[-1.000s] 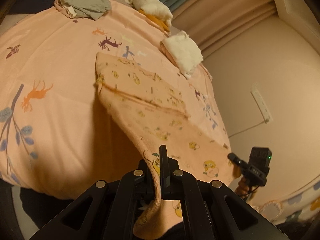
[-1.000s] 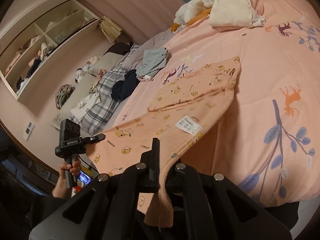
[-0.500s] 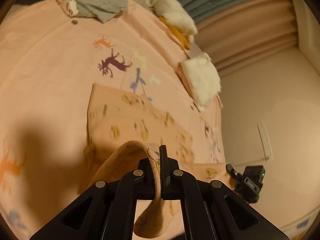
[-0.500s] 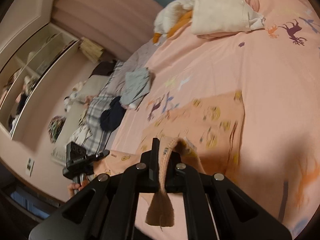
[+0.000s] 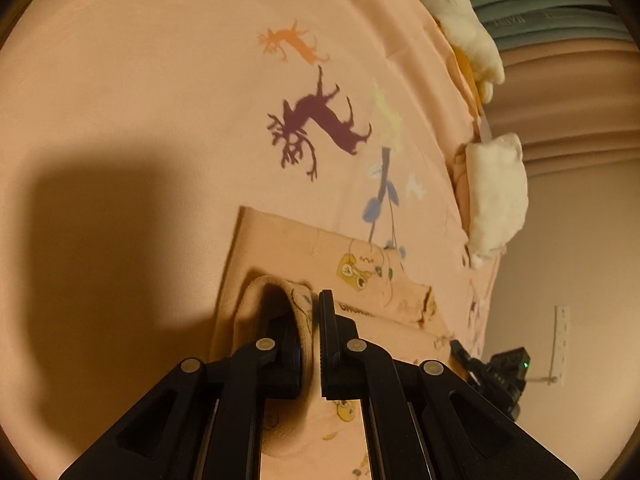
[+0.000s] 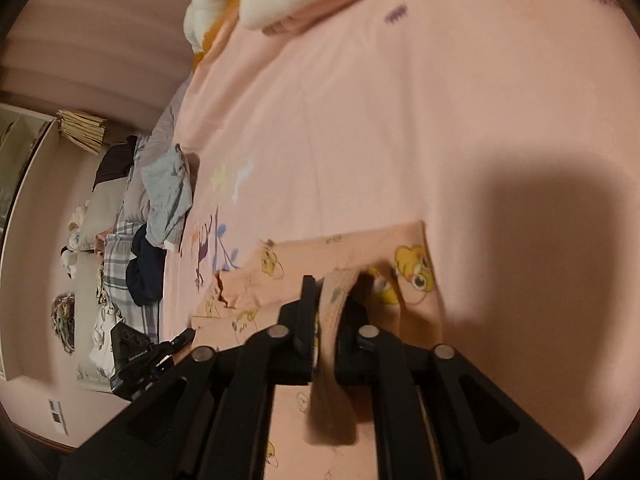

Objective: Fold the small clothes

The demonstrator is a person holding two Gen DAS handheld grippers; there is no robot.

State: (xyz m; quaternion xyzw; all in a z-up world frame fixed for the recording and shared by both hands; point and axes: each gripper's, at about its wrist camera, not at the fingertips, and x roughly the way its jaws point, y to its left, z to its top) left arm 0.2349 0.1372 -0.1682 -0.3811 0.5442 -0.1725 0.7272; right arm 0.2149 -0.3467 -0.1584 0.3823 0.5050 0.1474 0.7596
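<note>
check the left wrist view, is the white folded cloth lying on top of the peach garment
No, the white folded cloth sits apart near the bed's edge, with bare bedspread between it and the peach garment.

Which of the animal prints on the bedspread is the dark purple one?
The reindeer print with branching antlers, mid-bedspread, just beyond the folded peach garment. The animal print farther up is orange; the nearer leafy sprig is blue.

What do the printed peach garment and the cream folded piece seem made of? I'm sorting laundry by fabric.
The peach garment looks like soft knit cotton, matte: it drapes limply over itself and its edge looks thick and ribbed. The cream folded piece looks like a plusher, fleecy or terry cloth: thick rounded folds, fuzzy outline. Neither weave is sharp enough to confirm.
</note>
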